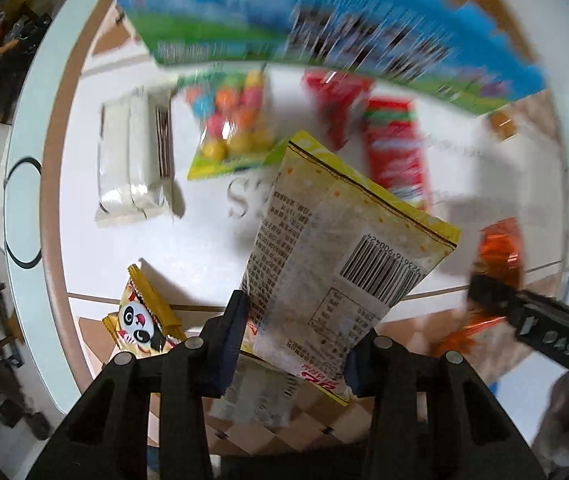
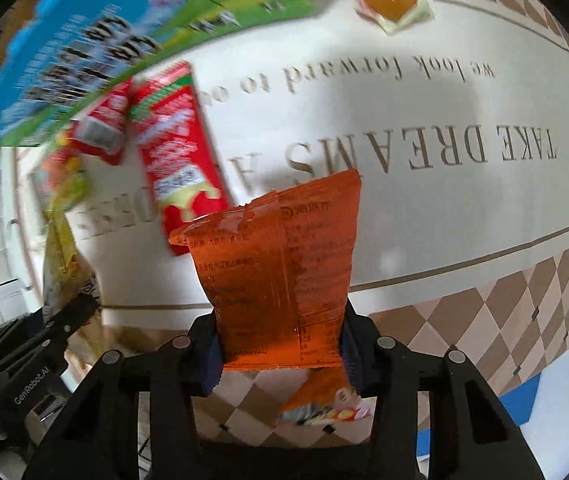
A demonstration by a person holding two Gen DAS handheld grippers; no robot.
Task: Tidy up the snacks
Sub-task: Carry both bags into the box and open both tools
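Observation:
My left gripper (image 1: 296,344) is shut on a yellow-edged snack packet (image 1: 336,248), held above the table with its barcode side up. My right gripper (image 2: 280,344) is shut on an orange snack packet (image 2: 280,256), also held above the table; this packet shows at the right of the left wrist view (image 1: 500,252). A blue and green box (image 1: 324,36) stands at the far side, and shows in the right wrist view (image 2: 96,48). In front of it lie two red packets (image 1: 396,148) (image 2: 176,144), a bag of coloured candy balls (image 1: 232,120) and a white wrapped pack (image 1: 132,160).
A panda-print yellow packet (image 1: 144,320) lies near the table's front left. An orange jelly cup (image 2: 392,0) sits far right. The round table (image 2: 444,208) has a white lettered cloth with a brown checkered border; its edge (image 1: 24,140) curves at the left.

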